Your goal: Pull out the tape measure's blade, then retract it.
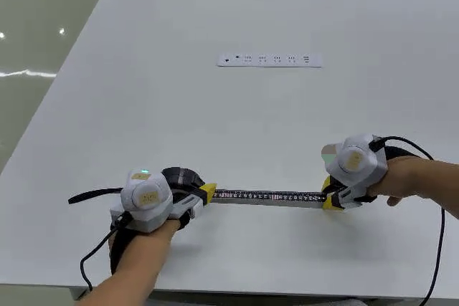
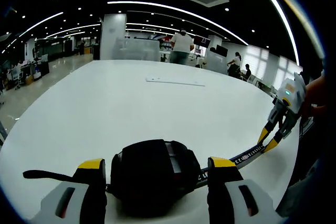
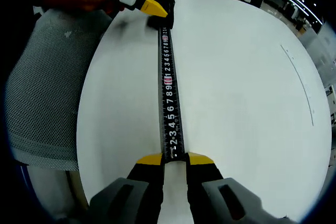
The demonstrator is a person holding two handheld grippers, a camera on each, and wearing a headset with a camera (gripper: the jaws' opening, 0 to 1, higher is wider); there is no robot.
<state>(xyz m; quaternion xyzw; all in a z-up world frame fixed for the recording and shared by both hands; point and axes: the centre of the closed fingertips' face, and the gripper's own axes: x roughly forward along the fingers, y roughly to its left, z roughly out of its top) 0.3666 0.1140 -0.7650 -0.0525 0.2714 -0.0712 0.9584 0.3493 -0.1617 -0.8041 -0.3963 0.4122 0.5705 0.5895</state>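
The left claw [image 1: 203, 195] clamps the tape measure [image 1: 183, 178] at lower left, the right claw [image 3: 175, 158] pinches the blade [image 1: 265, 195] tip at lower right, its length stretched straight between them.

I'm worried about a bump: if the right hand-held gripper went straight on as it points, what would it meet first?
Likely the tape case in the left hand-held gripper: the right hand-held gripper points along the blade toward it.
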